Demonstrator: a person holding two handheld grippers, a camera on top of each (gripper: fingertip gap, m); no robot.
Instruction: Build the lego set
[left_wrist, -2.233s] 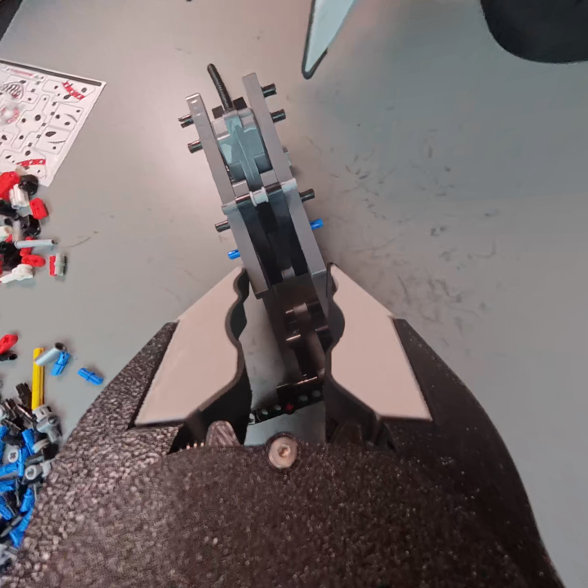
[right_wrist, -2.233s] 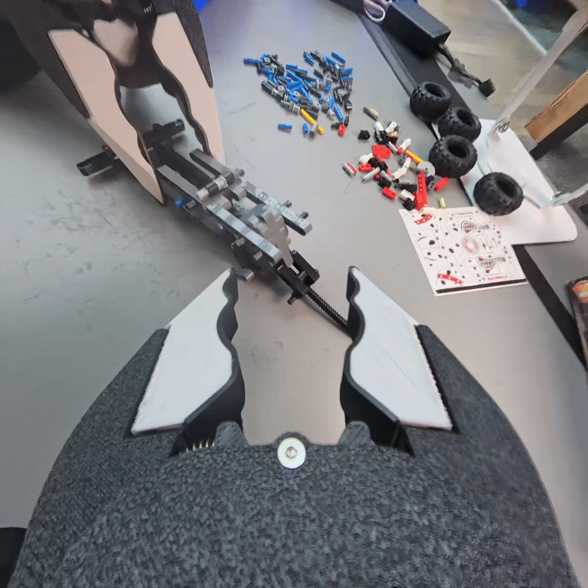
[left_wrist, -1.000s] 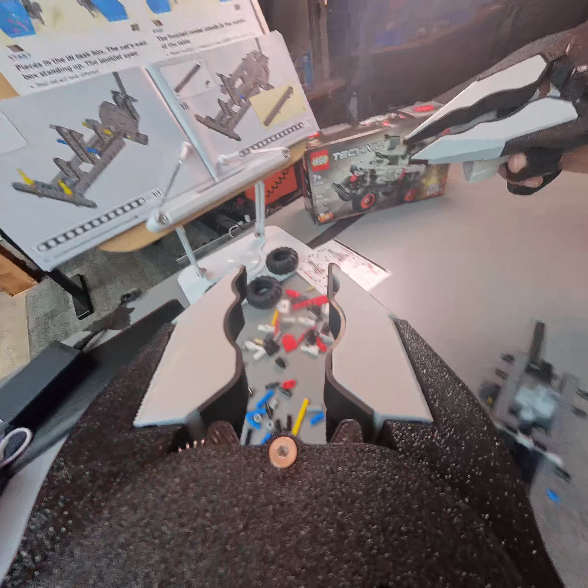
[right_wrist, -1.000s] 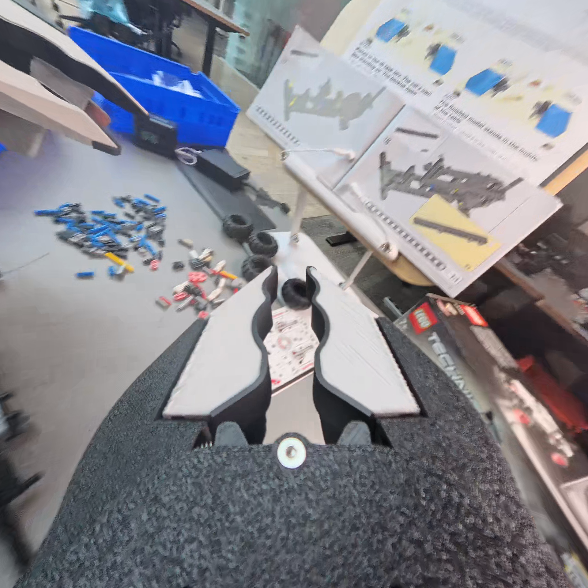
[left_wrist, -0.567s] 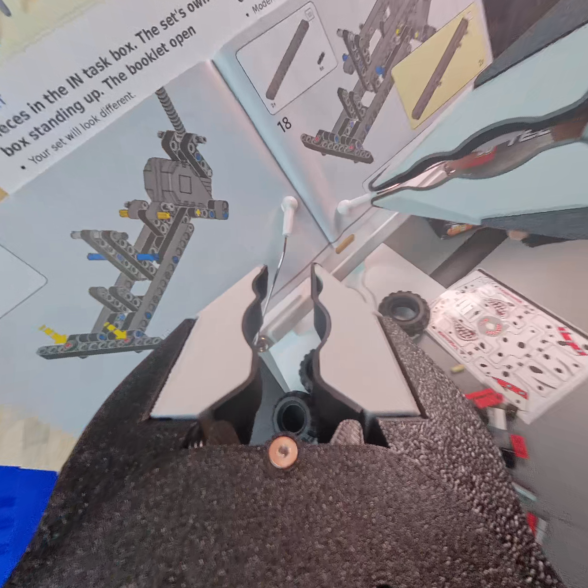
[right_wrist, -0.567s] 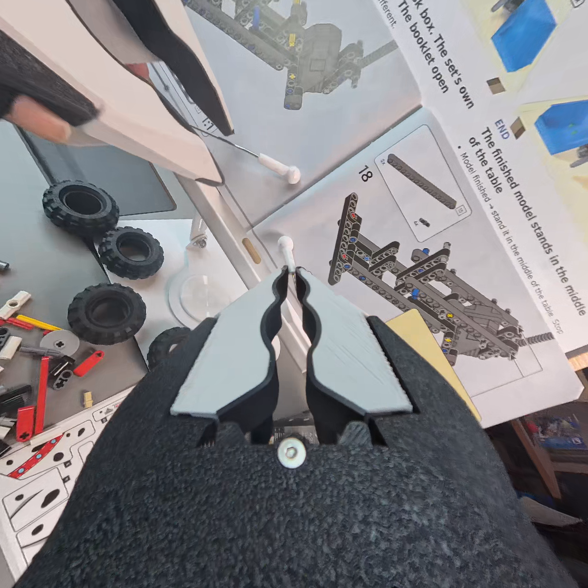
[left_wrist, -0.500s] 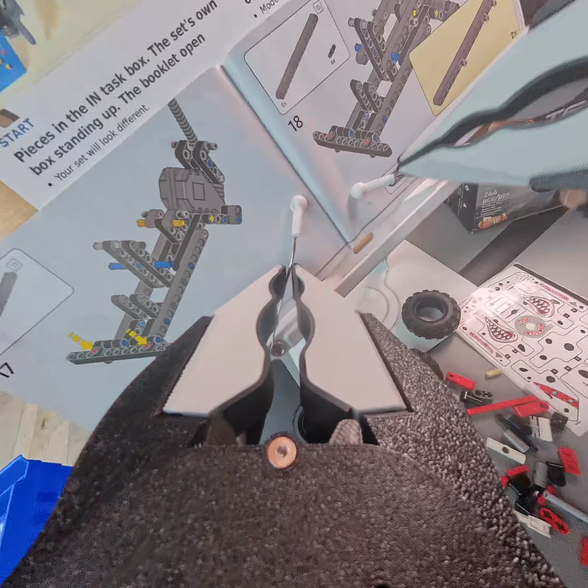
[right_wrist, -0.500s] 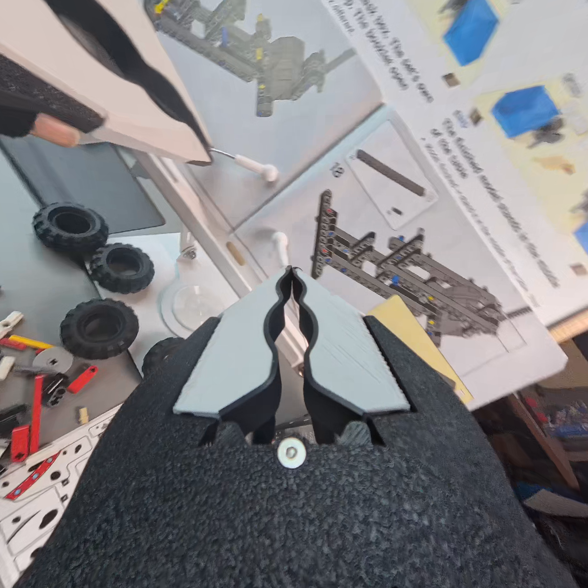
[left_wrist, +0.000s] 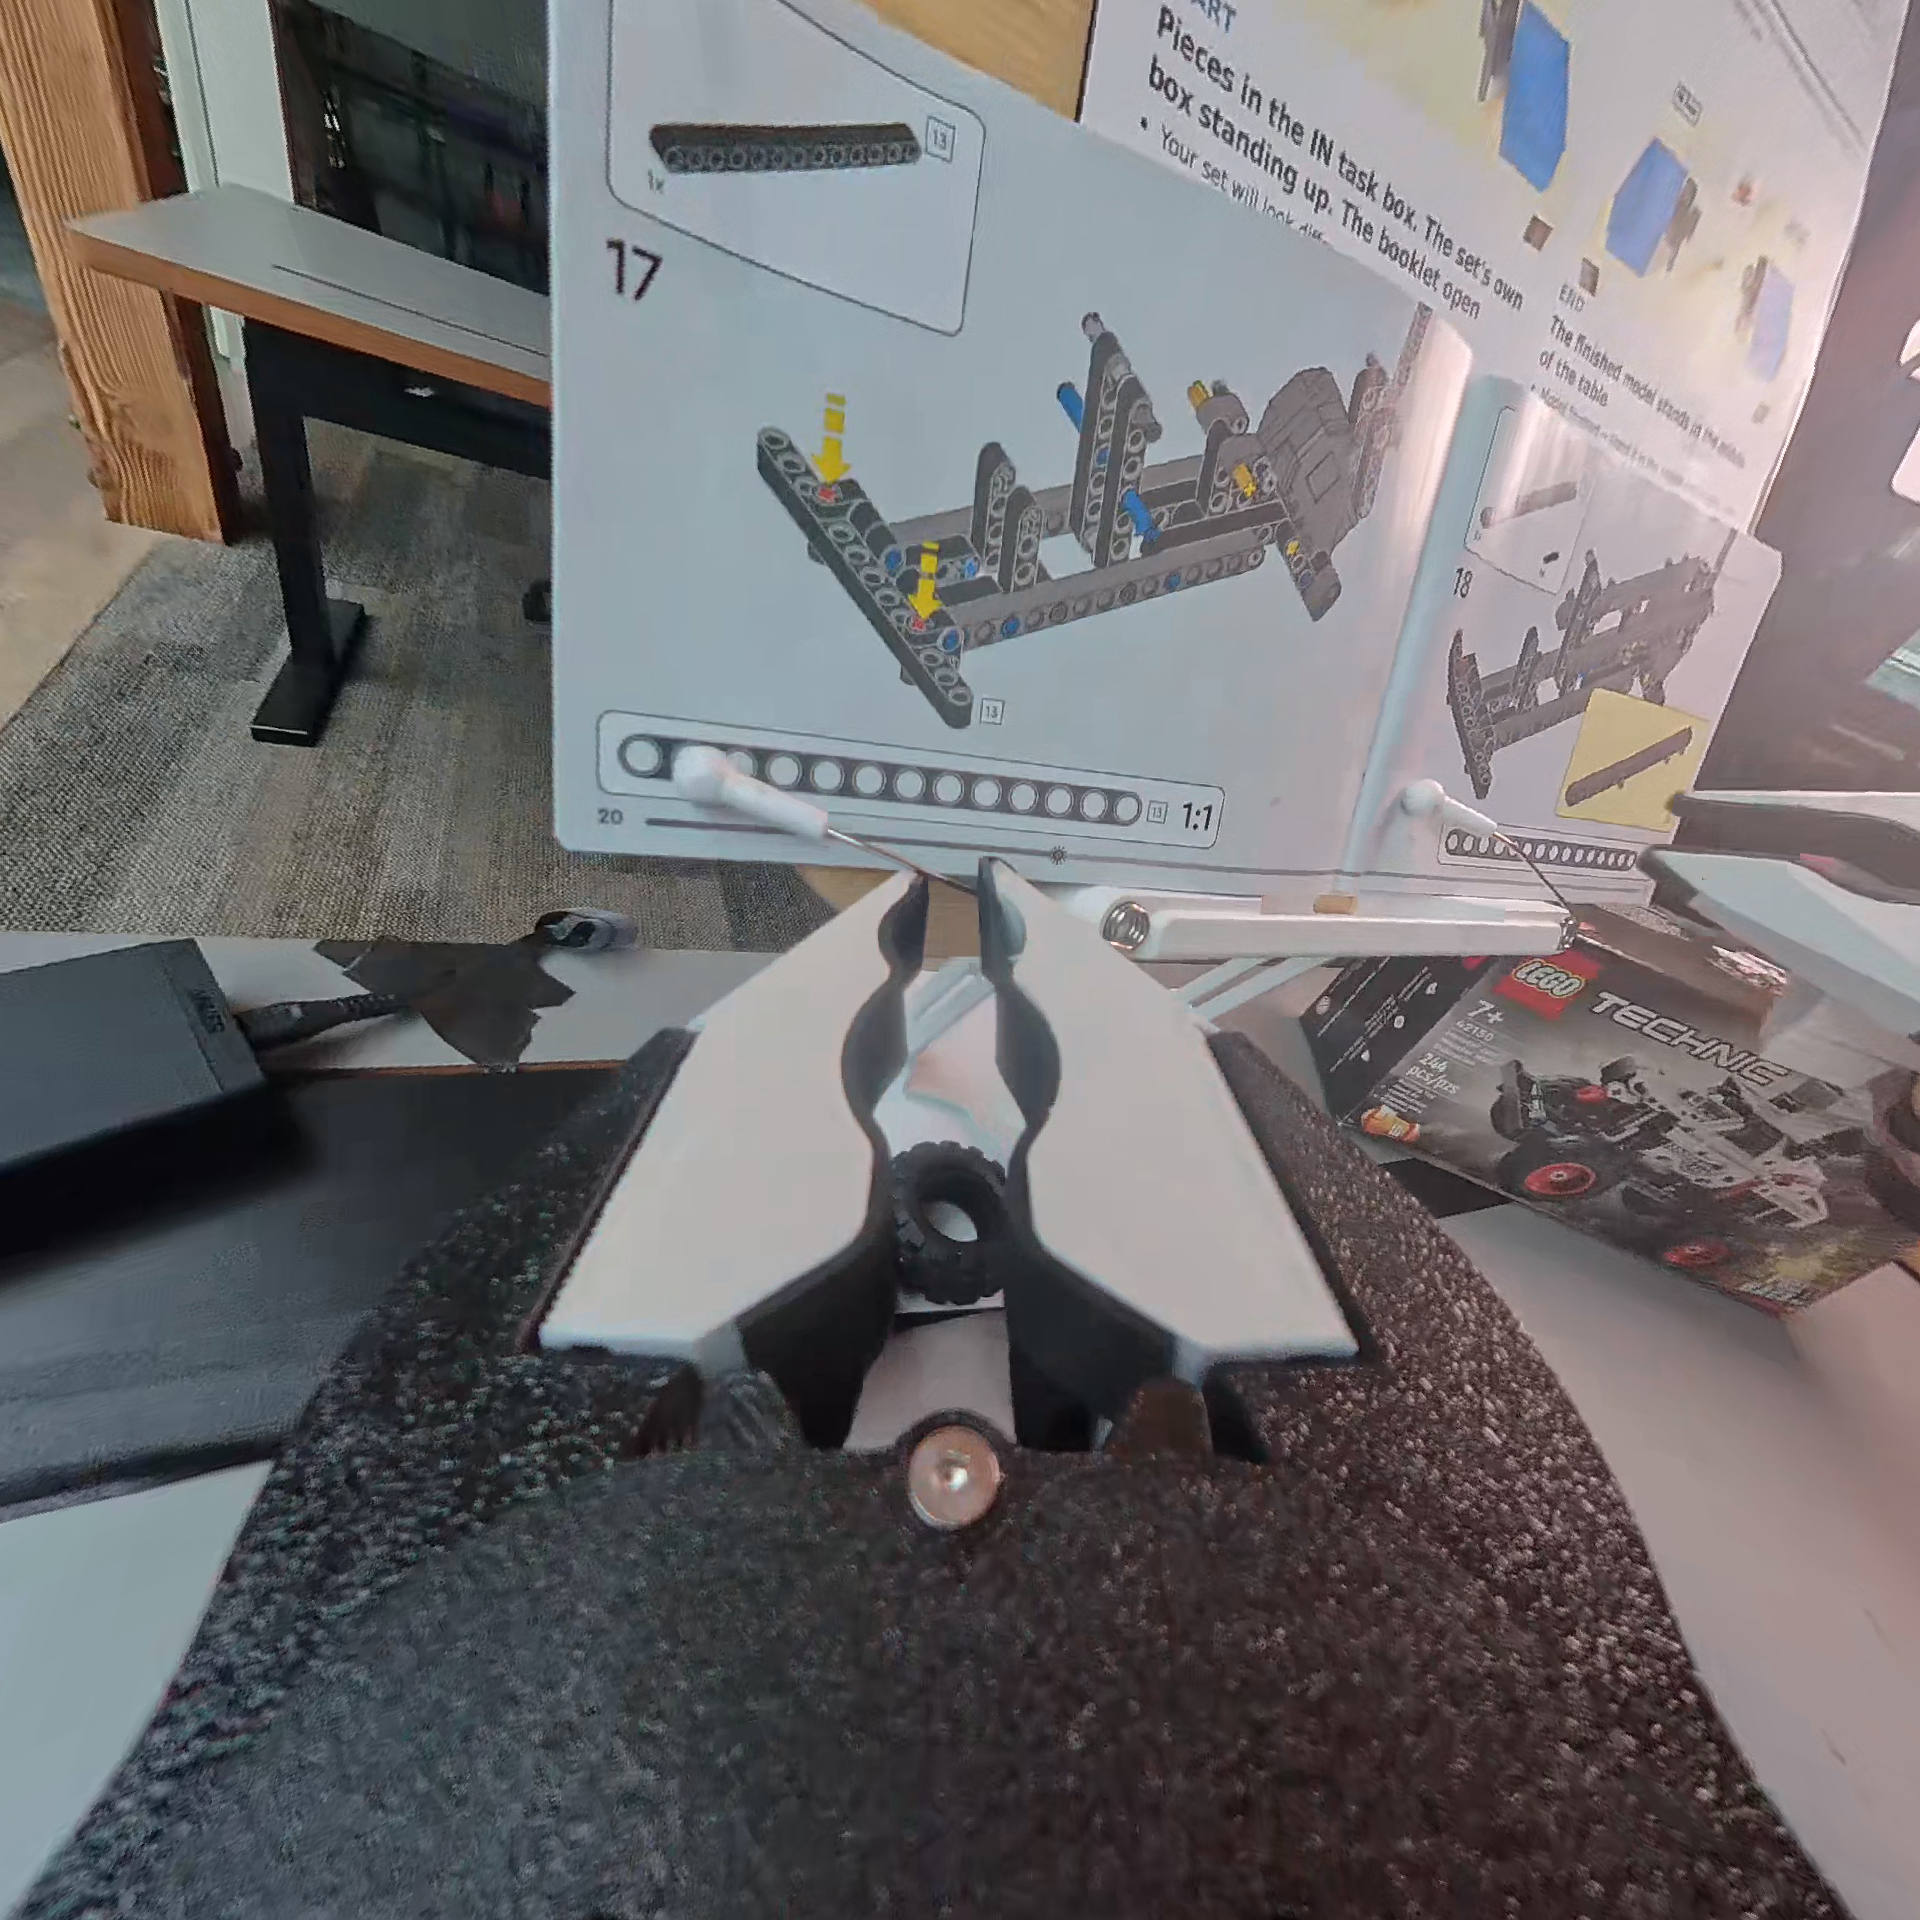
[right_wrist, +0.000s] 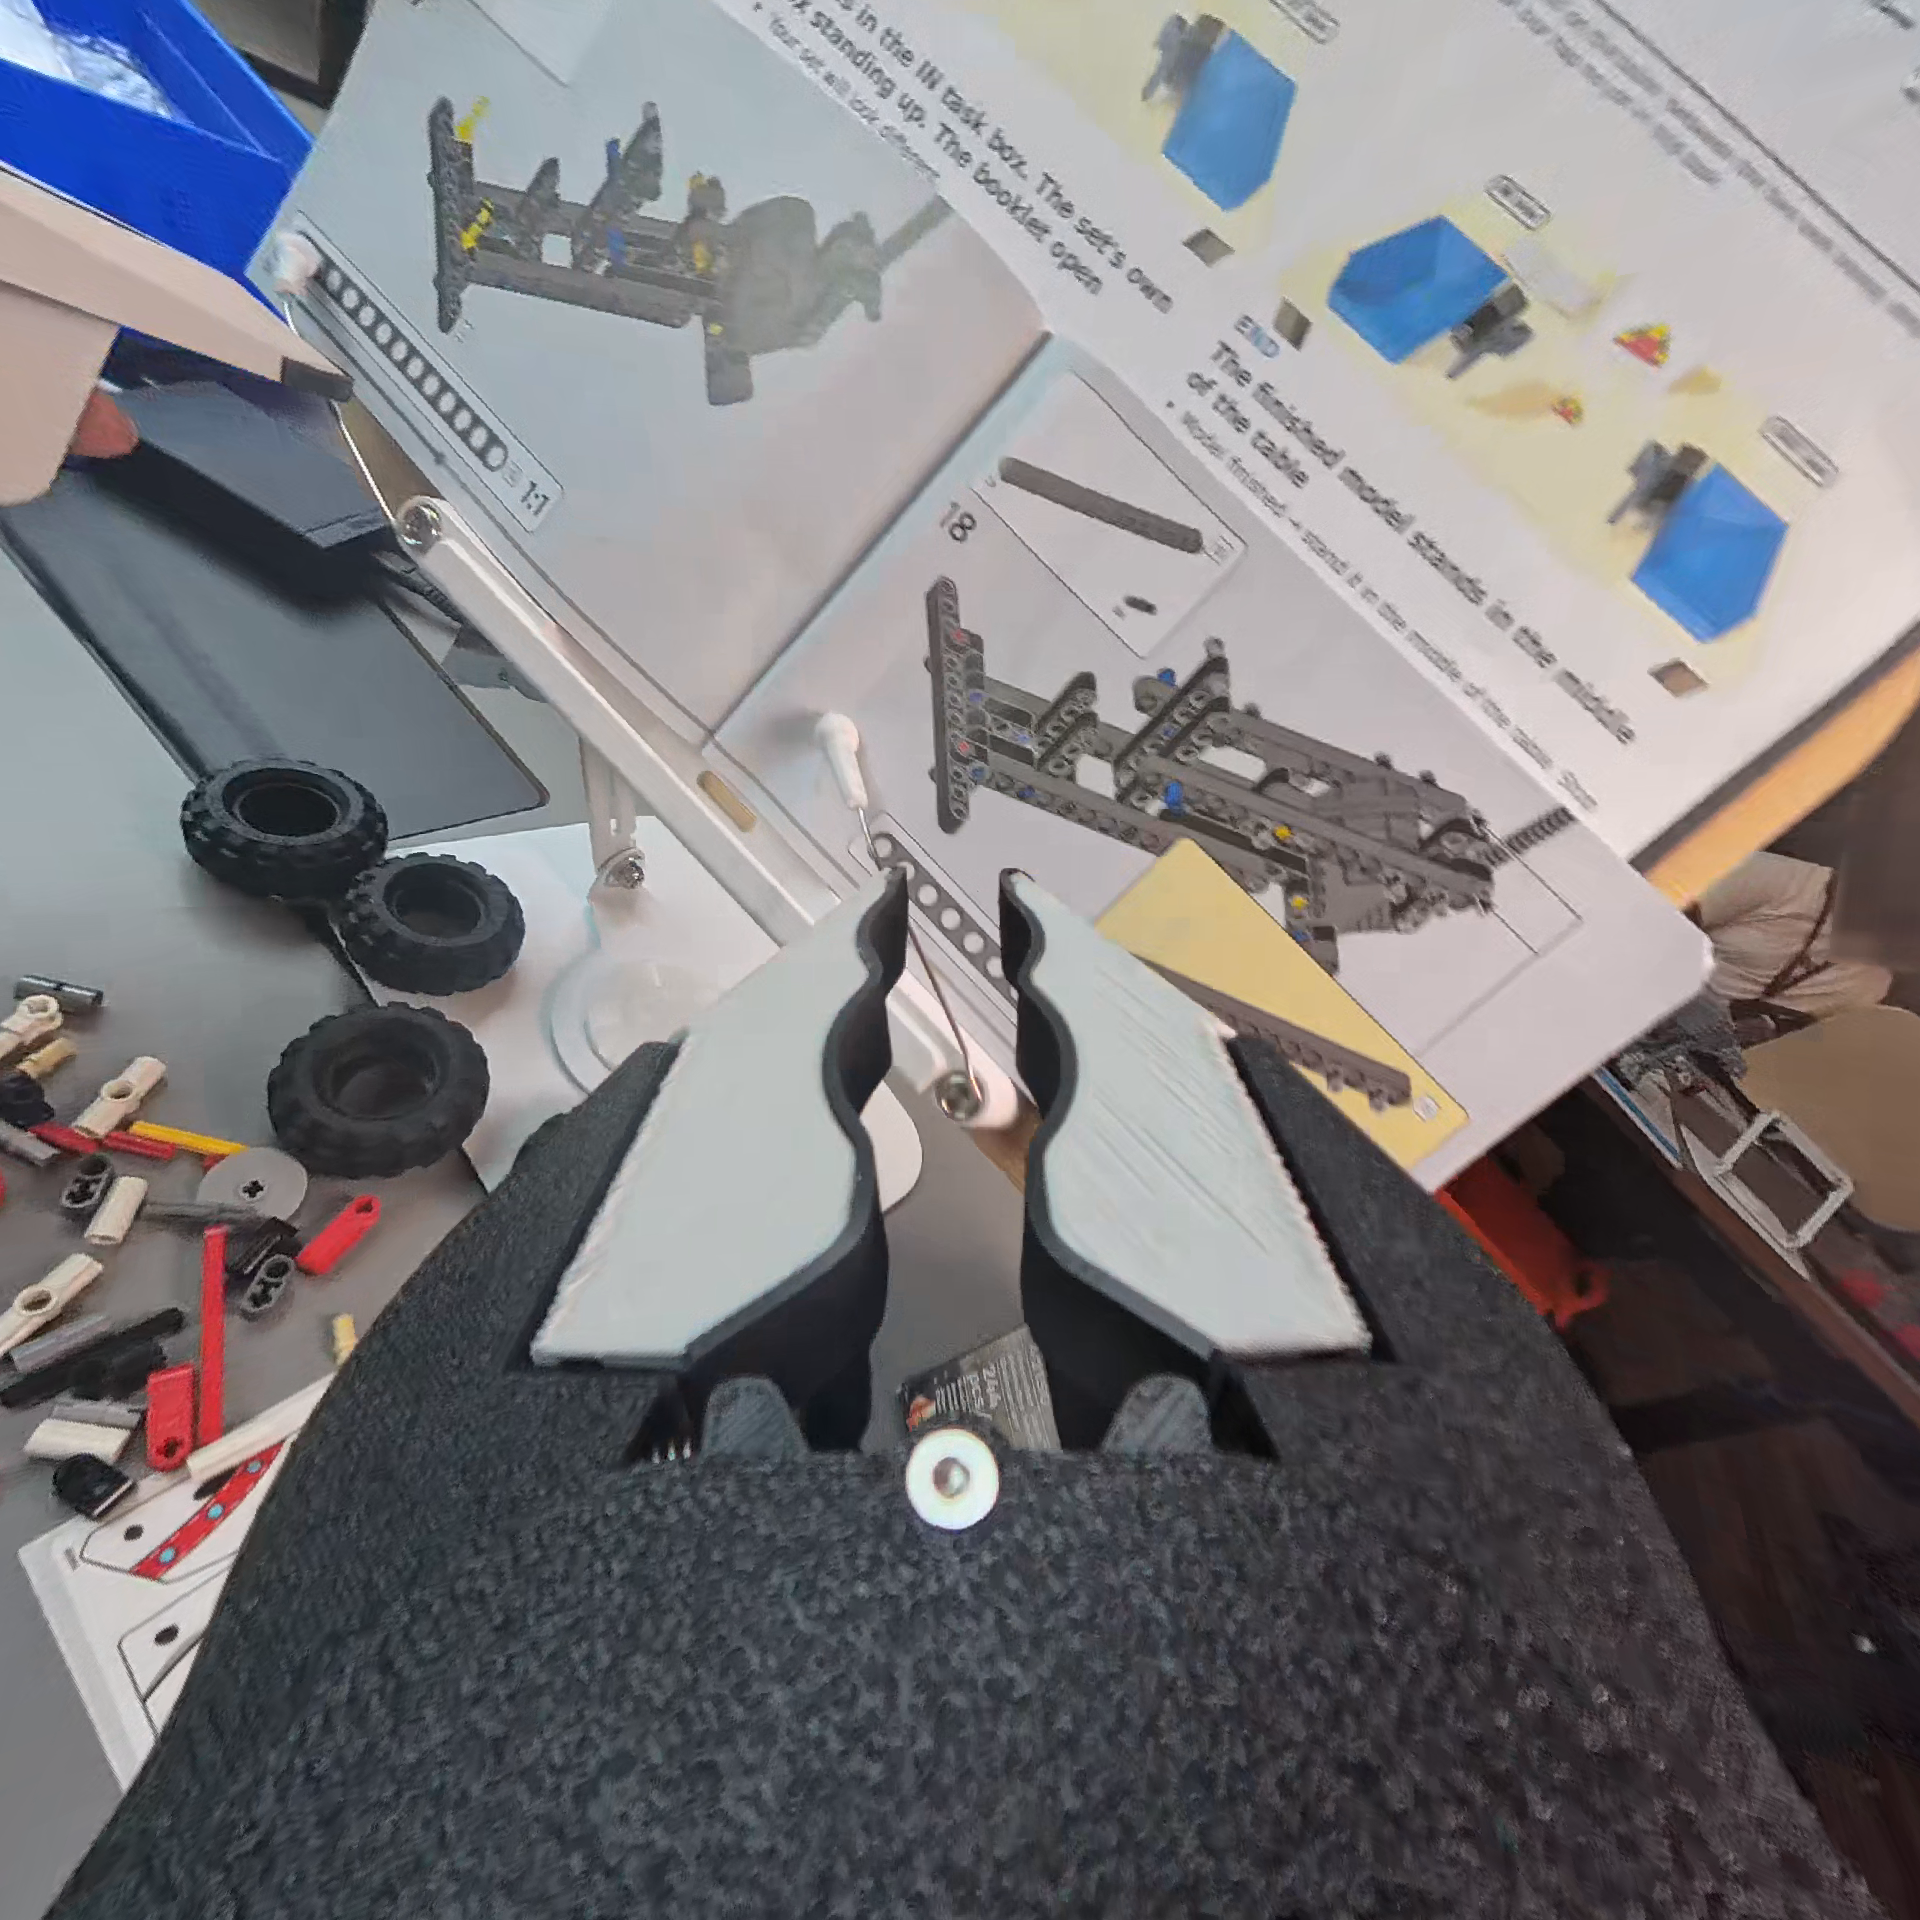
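Lego booklet (left_wrist: 935, 540) stands on its holder, both page clips (right_wrist: 840, 750) down, loose parts (right_wrist: 125, 1226) and tires (right_wrist: 379, 1091) unbuilt on the surface, my left gripper (left_wrist: 951, 883) nearly closed around the left clip wire, my right gripper (right_wrist: 951, 894) slightly open astride the other; build far from finished.

This looks like an office or lab room set up as a recording bench. A grey table (right_wrist: 62, 727) carries sorted Lego parts (right_wrist: 125, 1226) and loose tyres (right_wrist: 281, 826) near its far edge, beside a white stand (left_wrist: 1340, 928) holding an open booklet (left_wrist: 935, 520) under a printed sheet of task rules (right_wrist: 1455, 312). Beyond it lie grey carpet (left_wrist: 260, 810), a wood-topped desk (left_wrist: 312, 270) on black legs, and a blue bin (right_wrist: 135, 135).
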